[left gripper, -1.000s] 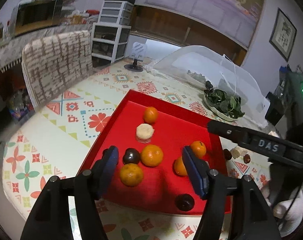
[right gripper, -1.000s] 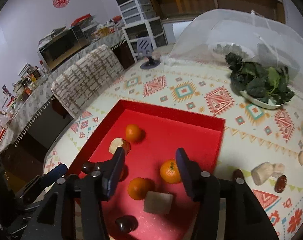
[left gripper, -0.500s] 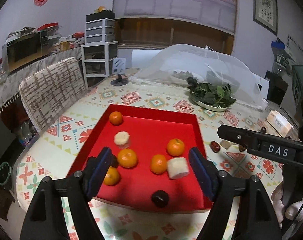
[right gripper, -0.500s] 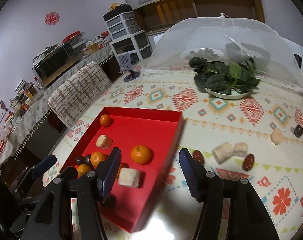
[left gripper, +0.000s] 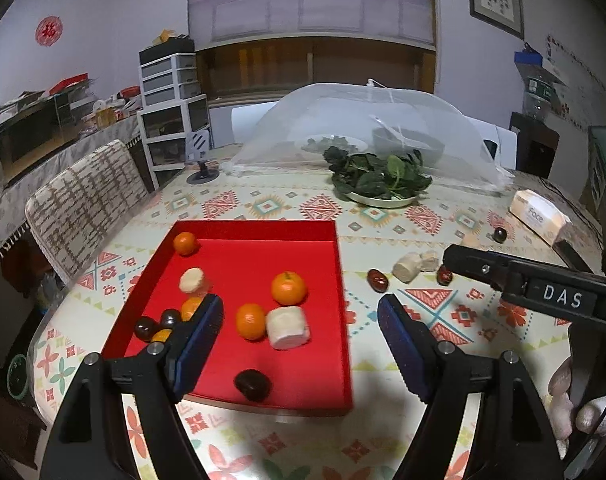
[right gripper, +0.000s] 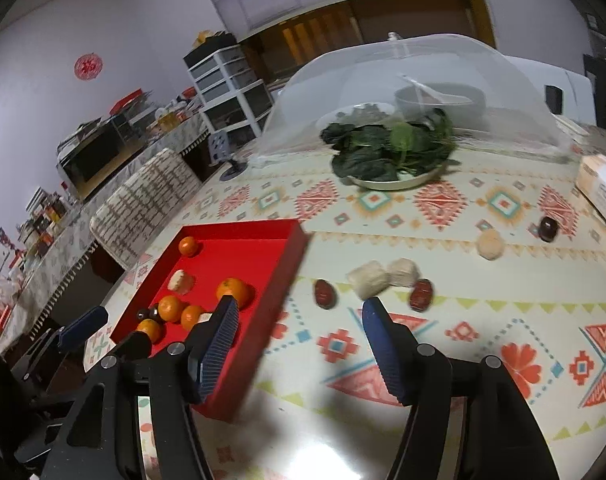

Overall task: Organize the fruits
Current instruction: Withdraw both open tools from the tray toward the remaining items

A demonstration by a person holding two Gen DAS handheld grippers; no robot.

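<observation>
A red tray (left gripper: 327, 236) (right gripper: 295, 236) on the patterned table holds several oranges (left gripper: 289, 288) (right gripper: 233, 291), white banana pieces (left gripper: 288, 328) and dark dates (left gripper: 252, 385). To the tray's right on the cloth lie loose red-brown dates (left gripper: 377, 280) (right gripper: 324, 293) and white pieces (left gripper: 407, 267) (right gripper: 369, 280). My left gripper (left gripper: 301, 338) is open and empty above the tray's near right edge. My right gripper (right gripper: 297, 338) is open and empty over the cloth just right of the tray, near the loose pieces.
A plate of leafy greens (left gripper: 379, 178) (right gripper: 395, 148) stands behind, with a mesh food cover (left gripper: 367, 120) over dishes. A small box (left gripper: 539, 216) lies at the right edge. A dark date (right gripper: 548, 228) lies far right. A chair (left gripper: 83, 196) stands at the left.
Both grippers have pulled back and swung right, away from the tray's middle. A white piece that was between the right fingers now lies in the tray.
</observation>
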